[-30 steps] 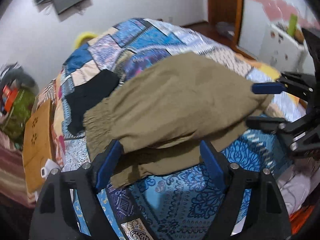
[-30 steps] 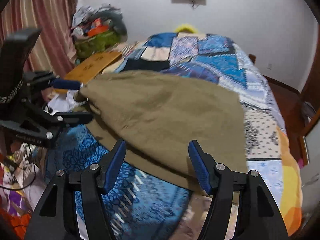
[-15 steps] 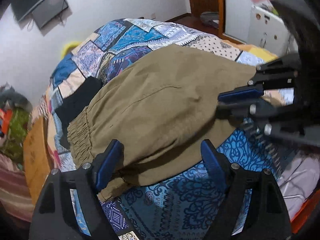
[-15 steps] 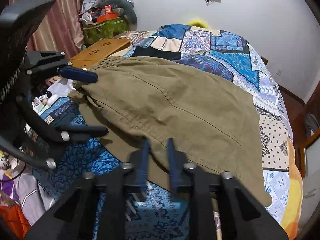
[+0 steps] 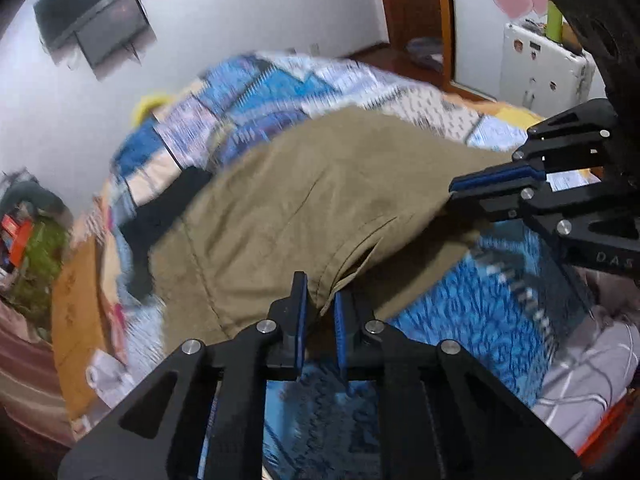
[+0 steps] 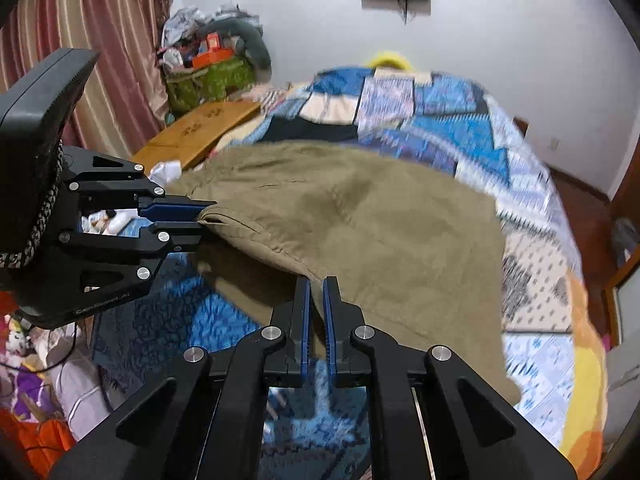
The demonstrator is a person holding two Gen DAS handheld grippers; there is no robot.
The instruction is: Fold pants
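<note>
Olive-khaki cotton pants (image 5: pixel 304 200) lie on the blue patchwork quilt (image 6: pixel 460 128), one pair. We see two grippers: left gripper (image 5: pixel 320 304) closing on the near folded edge, right gripper (image 6: pixel 316 300) pinching the same edge. Step, we judge: edge gripped for folding. Next: lift both together, carry across evenly.

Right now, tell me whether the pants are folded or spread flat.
Folded: the khaki pants lie doubled on the bed, the top layer's edge overhanging the layer beneath.
</note>
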